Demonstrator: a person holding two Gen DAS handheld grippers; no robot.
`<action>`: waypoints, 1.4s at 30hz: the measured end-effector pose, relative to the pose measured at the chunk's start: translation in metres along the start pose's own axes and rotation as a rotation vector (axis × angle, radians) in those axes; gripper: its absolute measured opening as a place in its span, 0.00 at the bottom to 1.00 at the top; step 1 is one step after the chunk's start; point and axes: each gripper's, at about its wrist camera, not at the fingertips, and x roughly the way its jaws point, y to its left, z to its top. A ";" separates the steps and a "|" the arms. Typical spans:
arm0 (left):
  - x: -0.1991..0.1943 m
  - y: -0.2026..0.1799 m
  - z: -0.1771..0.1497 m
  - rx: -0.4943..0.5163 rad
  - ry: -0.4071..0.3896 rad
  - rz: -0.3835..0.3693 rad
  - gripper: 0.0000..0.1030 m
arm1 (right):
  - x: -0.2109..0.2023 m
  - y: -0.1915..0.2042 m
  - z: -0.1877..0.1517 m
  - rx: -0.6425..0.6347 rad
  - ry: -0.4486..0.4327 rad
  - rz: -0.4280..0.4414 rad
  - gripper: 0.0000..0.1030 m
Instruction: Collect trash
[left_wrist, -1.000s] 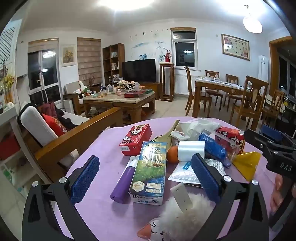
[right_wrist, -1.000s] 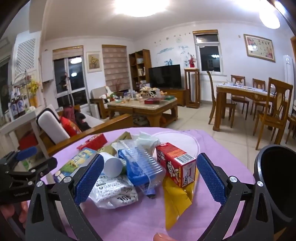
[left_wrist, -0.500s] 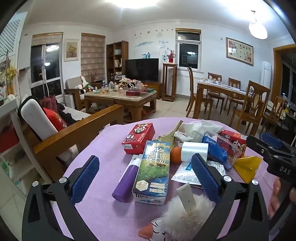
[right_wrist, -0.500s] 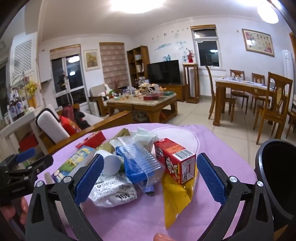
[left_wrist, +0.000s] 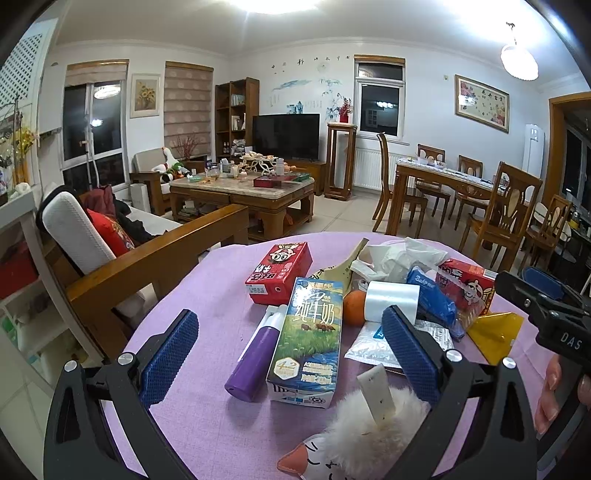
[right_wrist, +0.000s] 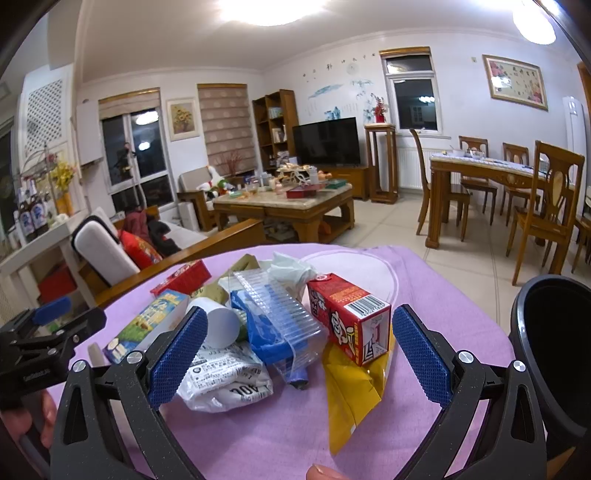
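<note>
A pile of trash lies on a round table with a purple cloth (left_wrist: 207, 317). In the left wrist view I see a green-blue milk carton (left_wrist: 308, 338), a purple tube (left_wrist: 255, 354), a flat red box (left_wrist: 279, 271), an orange (left_wrist: 352, 312), a white roll (left_wrist: 393, 301) and crumpled tissue (left_wrist: 399, 254). My left gripper (left_wrist: 291, 350) is open above the carton and tube. In the right wrist view a red drink carton (right_wrist: 351, 317), clear plastic tray (right_wrist: 277, 317), blue wrapper (right_wrist: 266, 339), white pouch (right_wrist: 221, 384) and yellow wrapper (right_wrist: 351, 395) lie between the fingers of my open right gripper (right_wrist: 299, 354).
A black bin (right_wrist: 554, 350) stands at the table's right edge. A white furry toy (left_wrist: 369, 432) lies at the near edge by my left gripper. A wooden sofa (left_wrist: 147, 258) is to the left; a coffee table (left_wrist: 251, 192) and dining set (left_wrist: 480, 199) stand behind.
Both views have shifted slightly; the trash pile sits a little lower and nearer in the frames. Both grippers stay open and hold nothing.
</note>
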 end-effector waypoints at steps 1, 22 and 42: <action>0.000 0.000 0.000 0.000 0.000 0.000 0.95 | 0.000 0.000 0.000 0.000 0.001 0.001 0.96; 0.002 0.002 -0.001 -0.013 0.007 -0.005 0.95 | 0.000 -0.002 -0.003 0.001 0.005 -0.002 0.96; 0.001 0.002 -0.001 -0.014 0.007 -0.005 0.95 | 0.001 -0.002 -0.003 0.002 0.009 -0.001 0.96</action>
